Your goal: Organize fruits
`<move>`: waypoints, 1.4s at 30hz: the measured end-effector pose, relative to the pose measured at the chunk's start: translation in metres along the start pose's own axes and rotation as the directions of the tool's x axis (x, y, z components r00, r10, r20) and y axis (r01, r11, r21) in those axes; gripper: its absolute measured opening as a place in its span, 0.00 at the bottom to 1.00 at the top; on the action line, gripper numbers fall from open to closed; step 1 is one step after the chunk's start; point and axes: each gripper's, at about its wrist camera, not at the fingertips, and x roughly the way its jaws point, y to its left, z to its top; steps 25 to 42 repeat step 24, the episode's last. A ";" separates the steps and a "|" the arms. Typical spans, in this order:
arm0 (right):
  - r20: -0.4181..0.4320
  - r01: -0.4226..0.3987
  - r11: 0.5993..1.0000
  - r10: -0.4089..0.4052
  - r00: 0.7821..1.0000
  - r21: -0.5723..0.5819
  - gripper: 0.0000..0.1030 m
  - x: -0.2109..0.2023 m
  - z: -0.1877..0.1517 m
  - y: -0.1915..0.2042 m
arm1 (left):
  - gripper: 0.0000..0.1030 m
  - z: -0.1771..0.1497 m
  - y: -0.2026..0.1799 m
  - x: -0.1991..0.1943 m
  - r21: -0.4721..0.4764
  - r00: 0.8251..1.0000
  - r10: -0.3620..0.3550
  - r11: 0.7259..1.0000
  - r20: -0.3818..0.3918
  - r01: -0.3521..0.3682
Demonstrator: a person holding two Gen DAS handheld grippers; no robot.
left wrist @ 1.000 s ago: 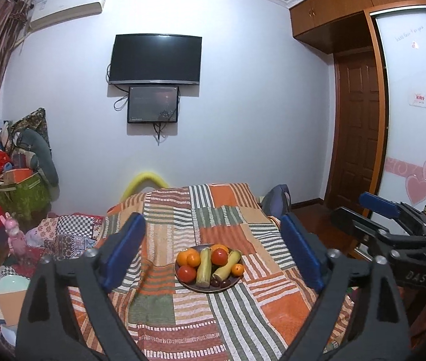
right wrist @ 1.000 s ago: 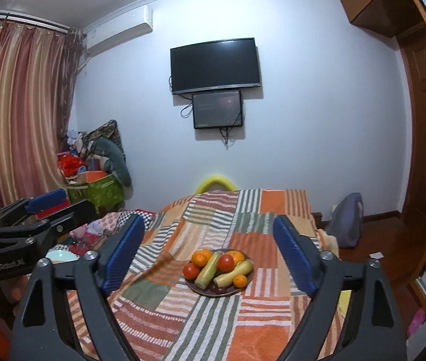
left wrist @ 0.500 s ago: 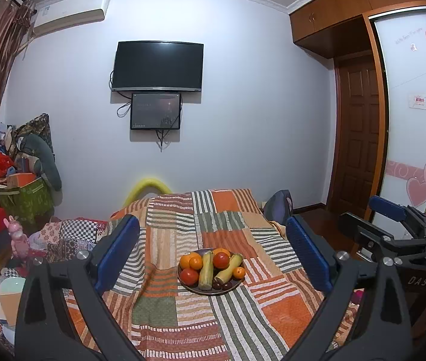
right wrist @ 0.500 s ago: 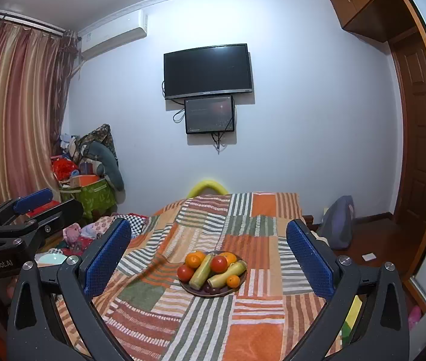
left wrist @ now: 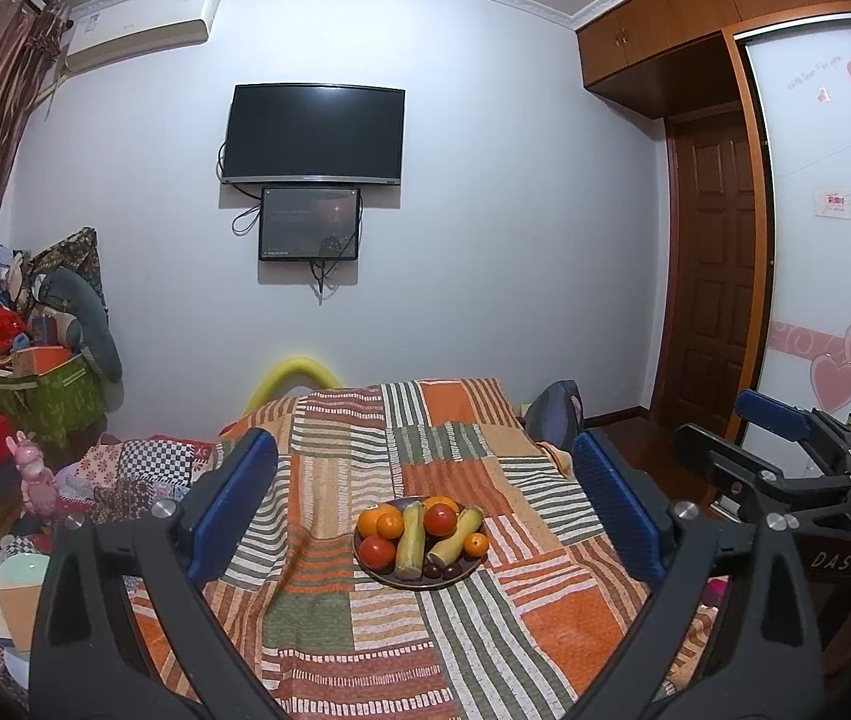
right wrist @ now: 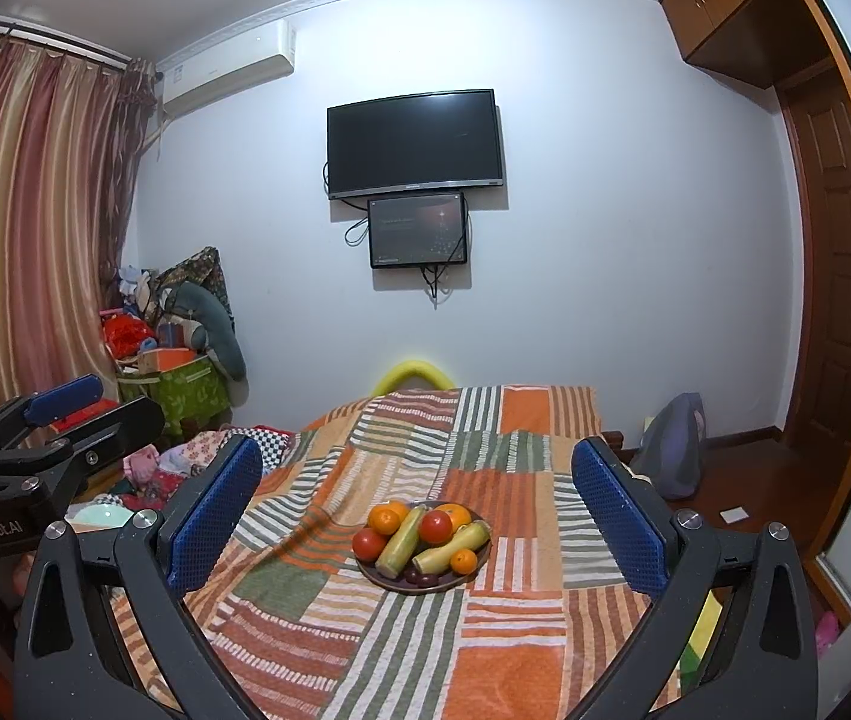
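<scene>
Dark and round, the plate sits on the striped patchwork blanket that covers the bed, roughly midway across it, and it holds all the fruit. Two red tomatoes lie in it, one at the near left and one nearer the middle, with oranges at the back and a smaller one at the right rim. Two long yellow-green fruits lie between them; I cannot tell what kind they are. Their long axes run from the near edge of the plate away toward the far wall, the right one tilted further to the right, its paler end pointing toward the back right. A few small dark fruits rest at the near rim. The left tool hangs above the near end of the bed with its blue pads wide apart and nothing between them, the plate framed in the gap. The right tool is likewise spread wide and grips nothing, well short of the plate. Each tool shows at the edge of the other's view. On the far wall hangs a black television with a smaller screen below.
</scene>
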 end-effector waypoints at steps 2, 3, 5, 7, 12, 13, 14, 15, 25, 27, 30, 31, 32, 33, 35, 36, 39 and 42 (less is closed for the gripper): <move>0.000 -0.002 1.000 0.002 1.000 0.001 1.00 0.000 0.000 0.000 | 0.98 0.000 0.000 0.000 0.000 1.000 -0.002 1.000 0.002 0.002; 0.000 -0.001 1.000 0.001 1.000 0.001 1.00 0.000 -0.001 0.000 | 0.98 0.000 0.000 0.000 0.001 1.000 -0.003 1.000 0.002 0.003; 0.000 -0.001 1.000 0.001 1.000 0.001 1.00 0.000 0.000 0.000 | 0.99 0.000 -0.001 0.001 0.006 1.000 -0.010 1.000 -0.002 0.010; 0.000 0.000 1.000 0.000 1.000 0.000 1.00 0.000 -0.001 0.000 | 0.99 0.000 -0.001 0.001 0.006 1.000 -0.014 1.000 -0.005 0.014; 0.000 0.001 1.000 -0.001 1.000 -0.002 1.00 0.000 0.000 0.000 | 0.99 0.000 0.001 0.003 -0.008 1.000 -0.014 1.000 -0.007 0.014; 0.001 0.002 1.000 -0.002 1.000 -0.002 1.00 -0.001 0.000 0.001 | 0.99 -0.001 0.001 0.003 -0.009 1.000 -0.015 1.000 -0.007 0.015; 0.001 0.002 1.000 -0.002 1.000 -0.003 1.00 -0.001 0.000 0.000 | 0.99 0.000 0.001 0.003 -0.008 1.000 -0.017 1.000 -0.008 0.017; 0.000 0.003 1.000 -0.003 1.000 -0.004 1.00 -0.001 0.000 0.000 | 0.99 0.000 0.001 0.004 -0.007 1.000 -0.017 1.000 -0.008 0.017; -0.002 0.003 1.000 -0.003 1.000 -0.008 1.00 0.000 0.000 -0.001 | 0.99 -0.002 -0.001 0.006 -0.002 0.999 -0.027 1.000 -0.016 0.027; -0.002 0.003 1.000 -0.003 1.000 -0.008 1.00 0.000 0.000 -0.001 | 0.99 -0.002 -0.001 0.006 -0.002 0.999 -0.027 1.000 -0.016 0.027; -0.002 0.003 1.000 -0.003 1.000 -0.008 1.00 0.000 0.000 -0.001 | 0.99 -0.002 -0.001 0.006 -0.002 0.999 -0.027 1.000 -0.016 0.027; -0.002 0.003 1.000 -0.003 1.000 -0.008 1.00 0.000 0.000 -0.001 | 0.99 -0.002 -0.001 0.006 -0.002 0.999 -0.027 1.000 -0.016 0.027; -0.002 0.003 1.000 -0.003 1.000 -0.008 1.00 0.000 0.000 -0.001 | 0.99 -0.002 -0.001 0.006 -0.002 0.999 -0.027 1.000 -0.016 0.027; -0.002 0.003 1.000 -0.003 1.000 -0.008 1.00 0.000 0.000 -0.001 | 0.99 -0.002 -0.001 0.006 -0.002 0.999 -0.027 1.000 -0.016 0.027; -0.002 0.003 1.000 -0.003 1.000 -0.008 1.00 0.000 0.000 -0.001 | 0.99 -0.002 -0.001 0.006 -0.002 0.999 -0.027 1.000 -0.016 0.027; -0.002 0.003 1.000 -0.003 1.000 -0.008 1.00 0.000 0.000 -0.001 | 0.99 -0.002 -0.001 0.006 -0.002 0.999 -0.027 1.000 -0.016 0.027; -0.002 0.003 1.000 -0.003 1.000 -0.008 1.00 0.000 0.000 -0.001 | 0.99 -0.002 -0.001 0.006 -0.002 0.999 -0.027 1.000 -0.016 0.027; -0.002 0.003 1.000 -0.003 1.000 -0.008 1.00 0.000 0.000 -0.001 | 0.99 -0.002 -0.001 0.006 -0.002 0.999 -0.027 1.000 -0.016 0.027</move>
